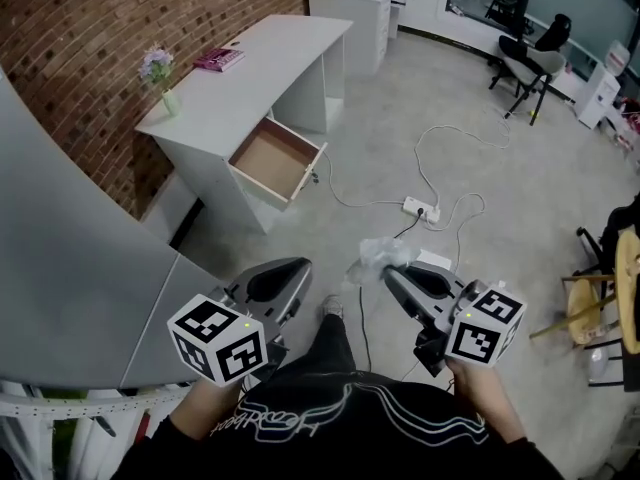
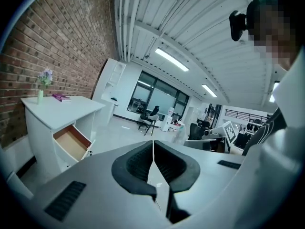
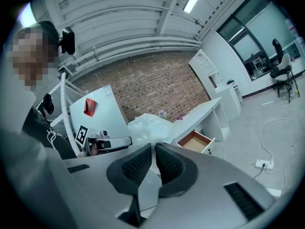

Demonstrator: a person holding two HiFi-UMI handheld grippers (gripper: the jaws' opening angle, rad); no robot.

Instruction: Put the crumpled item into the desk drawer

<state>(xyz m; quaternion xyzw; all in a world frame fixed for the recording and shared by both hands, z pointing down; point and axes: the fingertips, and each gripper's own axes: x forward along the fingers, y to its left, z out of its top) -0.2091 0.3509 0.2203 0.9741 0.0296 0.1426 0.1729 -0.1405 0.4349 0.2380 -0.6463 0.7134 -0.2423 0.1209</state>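
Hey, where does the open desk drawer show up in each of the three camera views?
Head view: open drawer upper left of centre, pulled out of the white desk.
Left gripper view: drawer at far left, below mid-height.
Right gripper view: drawer just right of centre, beside the crumpled plastic.
Shared landmark: brick wall behind the desk.

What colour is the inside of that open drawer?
The drawer is light wood-brown inside; the head view shows it best.
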